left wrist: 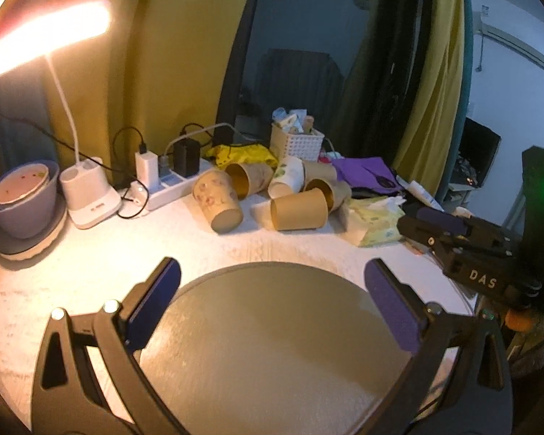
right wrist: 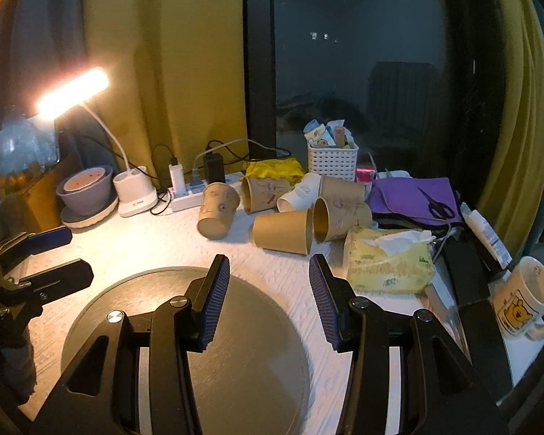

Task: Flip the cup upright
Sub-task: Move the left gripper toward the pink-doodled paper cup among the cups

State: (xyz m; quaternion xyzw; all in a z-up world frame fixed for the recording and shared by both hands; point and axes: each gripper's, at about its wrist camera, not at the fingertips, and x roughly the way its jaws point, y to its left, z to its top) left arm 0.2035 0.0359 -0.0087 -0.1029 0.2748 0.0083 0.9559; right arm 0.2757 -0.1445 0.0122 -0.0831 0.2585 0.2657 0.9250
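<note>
While both grippers hover over the grey round mat (right wrist: 235, 344), neither holds anything: the left gripper (left wrist: 272, 304) has its jaws spread wide, and the right gripper (right wrist: 269, 302) is parted too, though less so. Beyond them, near the window, the brown paper cups (right wrist: 283, 233) lie tipped in a touching heap, with one patterned cup (right wrist: 217, 210) leaning mouth-down just to the heap's left. Risk, as I judge it: pulling any cup from the pile could roll its neighbours toward the tissue pack (right wrist: 388, 264) or the power strip (right wrist: 188, 197). Thin paper walls may also crumple under a hard squeeze.
</note>
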